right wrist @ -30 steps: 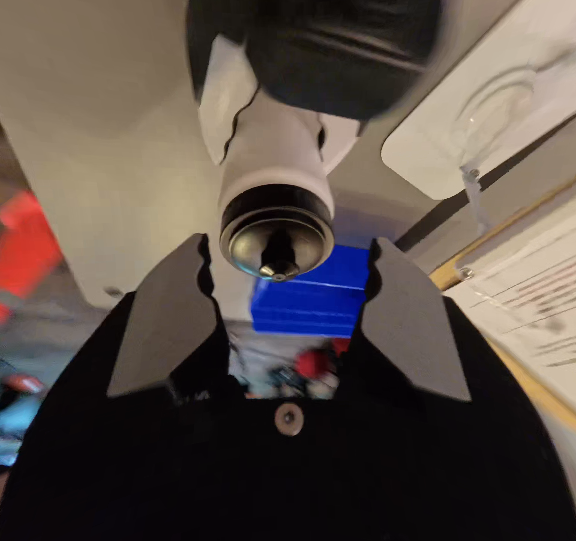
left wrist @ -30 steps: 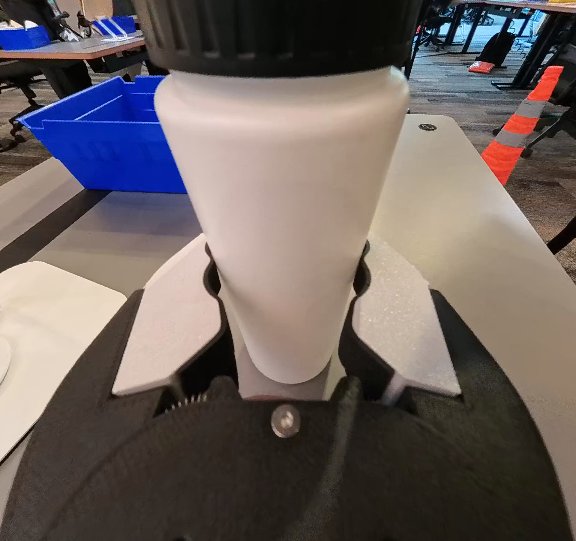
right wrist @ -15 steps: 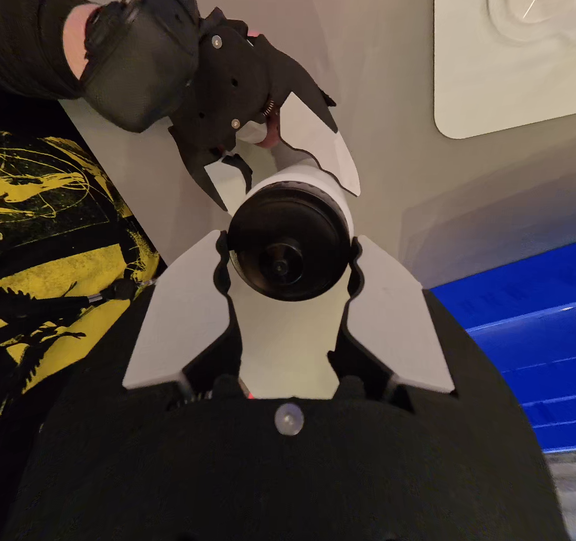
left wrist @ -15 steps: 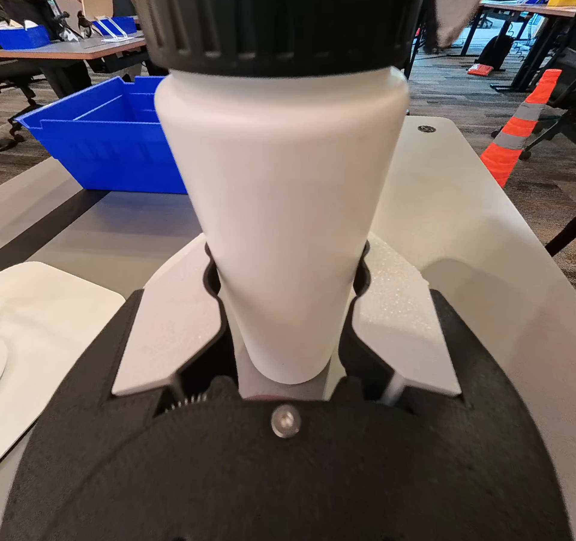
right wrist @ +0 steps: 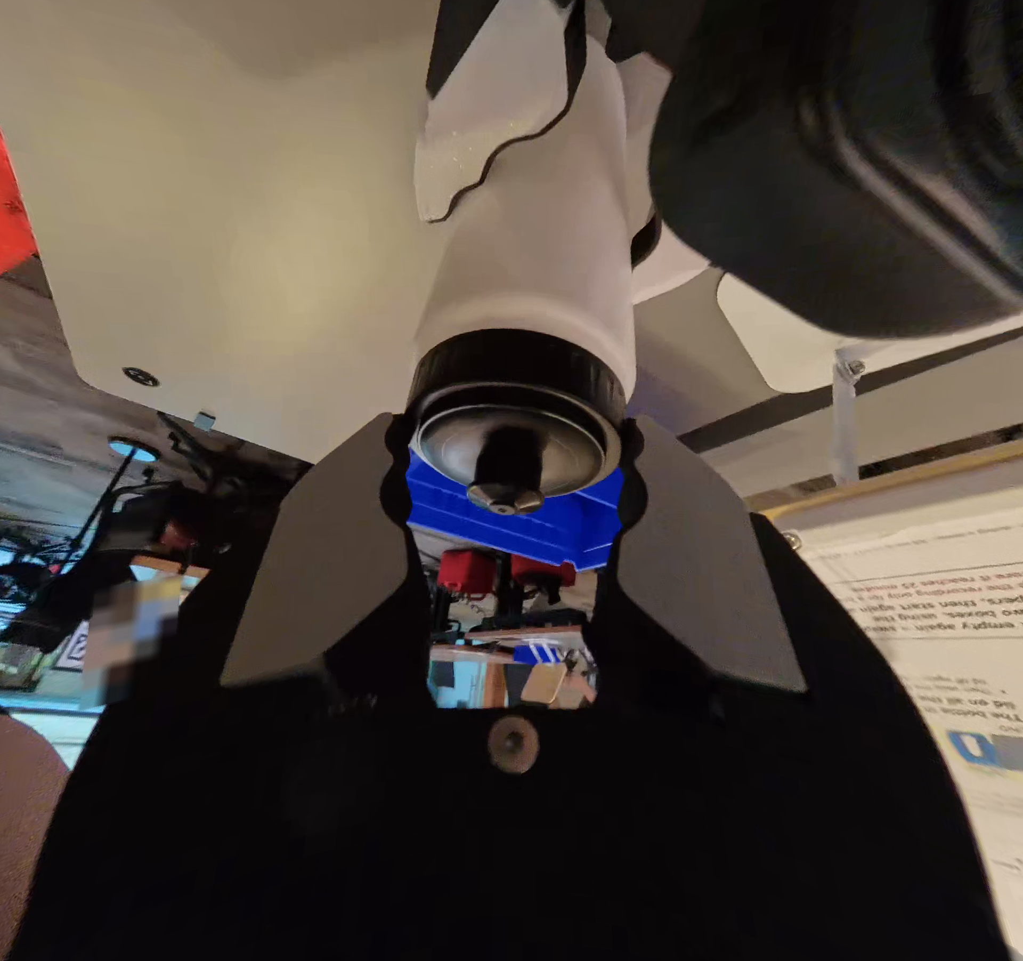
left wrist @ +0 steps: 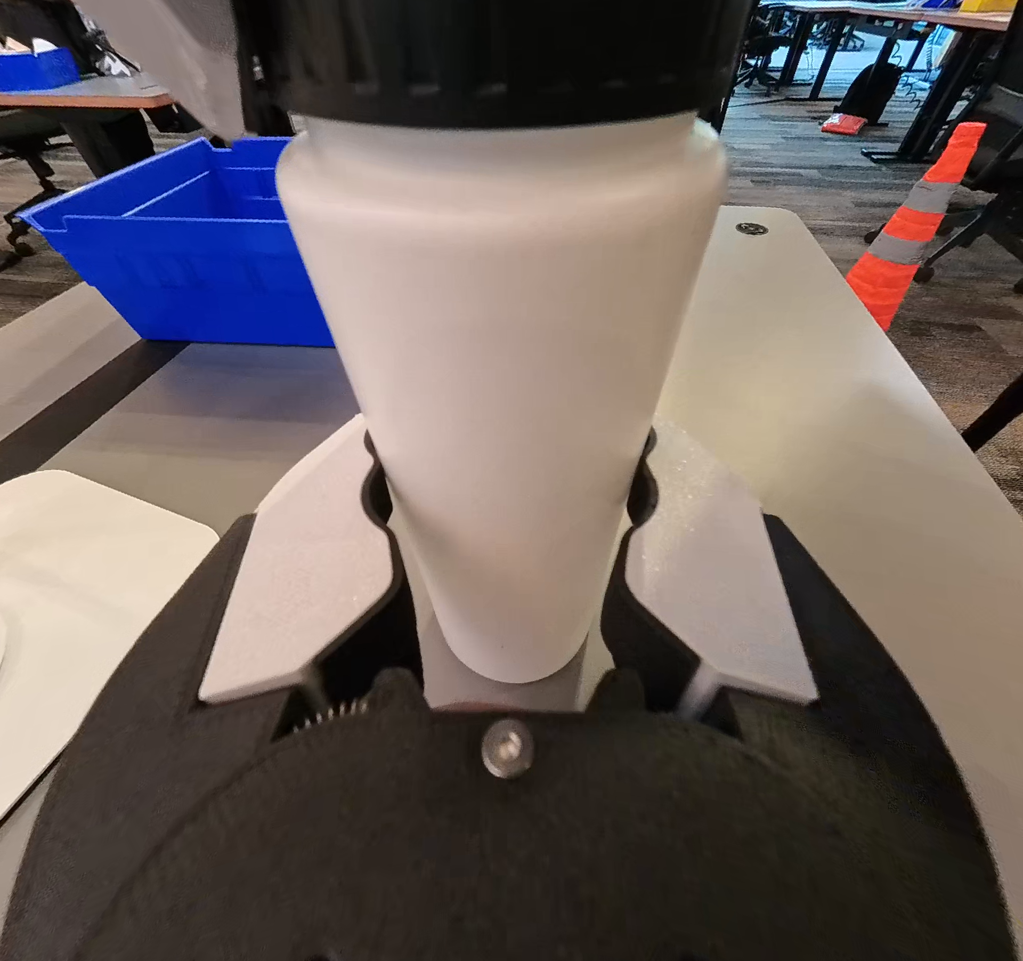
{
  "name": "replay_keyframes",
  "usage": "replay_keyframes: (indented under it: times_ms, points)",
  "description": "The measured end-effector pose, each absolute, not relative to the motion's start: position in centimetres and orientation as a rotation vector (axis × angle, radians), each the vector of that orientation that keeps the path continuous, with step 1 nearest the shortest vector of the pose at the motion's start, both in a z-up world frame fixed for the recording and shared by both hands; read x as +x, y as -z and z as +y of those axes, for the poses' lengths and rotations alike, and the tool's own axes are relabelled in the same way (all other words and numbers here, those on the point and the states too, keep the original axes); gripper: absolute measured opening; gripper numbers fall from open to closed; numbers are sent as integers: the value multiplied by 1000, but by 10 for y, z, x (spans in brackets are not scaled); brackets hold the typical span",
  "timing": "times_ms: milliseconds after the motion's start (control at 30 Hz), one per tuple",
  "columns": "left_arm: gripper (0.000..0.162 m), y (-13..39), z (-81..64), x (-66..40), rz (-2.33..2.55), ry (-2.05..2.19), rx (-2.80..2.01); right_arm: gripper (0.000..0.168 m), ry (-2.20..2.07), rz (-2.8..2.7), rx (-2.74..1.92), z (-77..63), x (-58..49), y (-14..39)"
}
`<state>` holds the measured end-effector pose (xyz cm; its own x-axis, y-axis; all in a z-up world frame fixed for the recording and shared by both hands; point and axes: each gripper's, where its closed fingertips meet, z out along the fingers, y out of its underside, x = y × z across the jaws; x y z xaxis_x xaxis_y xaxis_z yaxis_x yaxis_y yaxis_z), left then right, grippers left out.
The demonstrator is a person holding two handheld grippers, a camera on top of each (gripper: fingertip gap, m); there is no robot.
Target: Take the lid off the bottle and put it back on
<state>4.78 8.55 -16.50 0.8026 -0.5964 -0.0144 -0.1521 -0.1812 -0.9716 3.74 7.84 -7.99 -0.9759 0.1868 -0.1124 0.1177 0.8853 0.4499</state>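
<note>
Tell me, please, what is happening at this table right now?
A person is working a white bottle with two handheld grippers. The left gripper is shut on the bottle's lower body and holds it just above the pale table. The right gripper has its fingertips on either side of the black lid, which sits on the bottle; whether they grip it is unclear. A blue bin sits behind on the table.

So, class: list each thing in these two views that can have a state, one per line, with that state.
bottle: upright, clamped low on its body
lid: on the bottle
left gripper: shut on the bottle
right gripper: open, fingertips beside the lid, grip not clear
blue bin: open-topped, on the table, nothing visible inside
</note>
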Motion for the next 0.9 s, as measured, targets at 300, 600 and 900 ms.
replay_keyframes:
  times_ms: [300,600,900]
  points:
    - [85,165,86,50,589,439,-1735,122,102,2965,1328,73,21,66]
    - [85,165,86,50,587,438,-1735,43,1827,2808,1721,58,16,-33]
    - [86,165,86,49,583,438,-1735,2,2070,2931,1829,79,27,-54]
